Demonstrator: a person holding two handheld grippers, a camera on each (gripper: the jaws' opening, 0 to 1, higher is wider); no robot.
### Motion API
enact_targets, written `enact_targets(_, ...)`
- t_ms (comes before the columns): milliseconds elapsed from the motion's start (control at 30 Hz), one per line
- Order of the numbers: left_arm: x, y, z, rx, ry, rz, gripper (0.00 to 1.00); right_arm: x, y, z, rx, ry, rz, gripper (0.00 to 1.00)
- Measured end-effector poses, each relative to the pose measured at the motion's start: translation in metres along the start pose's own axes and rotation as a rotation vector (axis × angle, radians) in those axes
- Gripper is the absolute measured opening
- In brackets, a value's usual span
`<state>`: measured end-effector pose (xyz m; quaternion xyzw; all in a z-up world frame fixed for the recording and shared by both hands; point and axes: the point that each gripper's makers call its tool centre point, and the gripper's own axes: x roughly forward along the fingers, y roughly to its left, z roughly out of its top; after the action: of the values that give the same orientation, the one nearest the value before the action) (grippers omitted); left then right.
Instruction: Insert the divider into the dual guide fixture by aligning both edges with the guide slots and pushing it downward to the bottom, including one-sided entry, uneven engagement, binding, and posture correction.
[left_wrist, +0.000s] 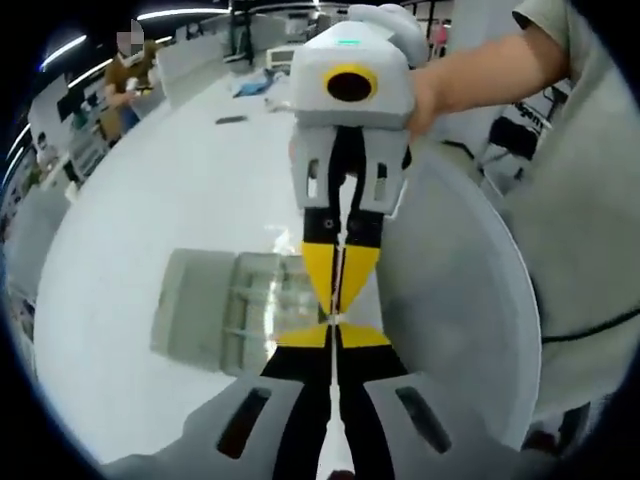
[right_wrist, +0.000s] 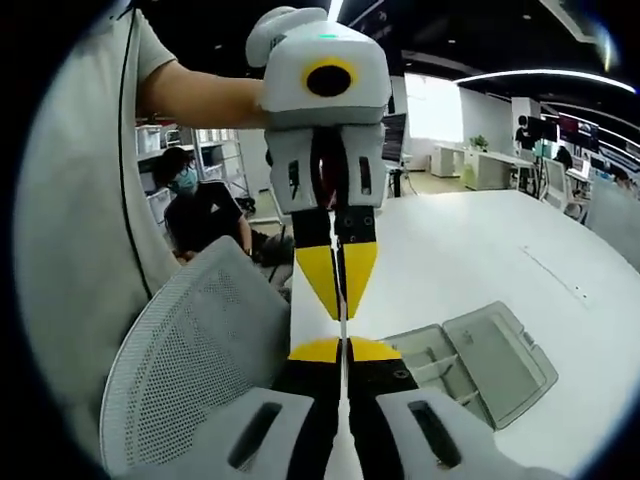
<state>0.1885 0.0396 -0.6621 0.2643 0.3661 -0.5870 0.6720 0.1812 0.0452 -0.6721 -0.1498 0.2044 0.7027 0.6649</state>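
Note:
Over a white table (left_wrist: 150, 200) my two grippers meet tip to tip, facing each other. Between them runs the divider (left_wrist: 341, 322), a thin clear plate seen edge-on as a pale line. My left gripper (left_wrist: 334, 338) has its yellow-tipped jaws pressed shut on one end, and my right gripper (left_wrist: 336, 300) comes down from the top, shut on the other end. In the right gripper view my right gripper (right_wrist: 343, 350) rises from the bottom and the left gripper (right_wrist: 342, 305) hangs from above, with the divider (right_wrist: 343, 328) between them. The guide fixture (left_wrist: 215, 310), a clear slotted tray, lies on the table below (right_wrist: 480, 360).
A white mesh chair back (right_wrist: 190, 370) stands close beside the grippers, also seen at the table's edge (left_wrist: 460, 300). The person holding the grippers wears a grey shirt (left_wrist: 590, 200). A masked person (right_wrist: 200, 215) sits behind, and desks and people stand farther off.

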Motion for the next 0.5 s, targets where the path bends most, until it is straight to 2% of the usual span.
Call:
enact_targets(167, 0.0000, 0.0029, -0.0019, -0.046, 0.043, -0.020, 0.00, 0.0015, 0.0002, -0.0003, 0.011, -0.013, -0.006, 0.00)
enact_targets(333, 0.0010, 0.0049, -0.0022, -0.052, 0.068, -0.038, 0.00, 0.0021, -0.0029, 0.0006, 0.028, -0.013, -0.019, 0.00)
enact_targets(400, 0.0016, 0.0051, -0.0025, -0.053, 0.077, -0.044, 0.00, 0.0020, -0.0044, -0.0006, 0.065, -0.009, -0.019, 0.00)
enact_targets(500, 0.0025, 0.0053, -0.0066, -0.043, 0.112, -0.051, 0.00, 0.0019, -0.0051, 0.0002, 0.052, -0.011, -0.024, 0.00)
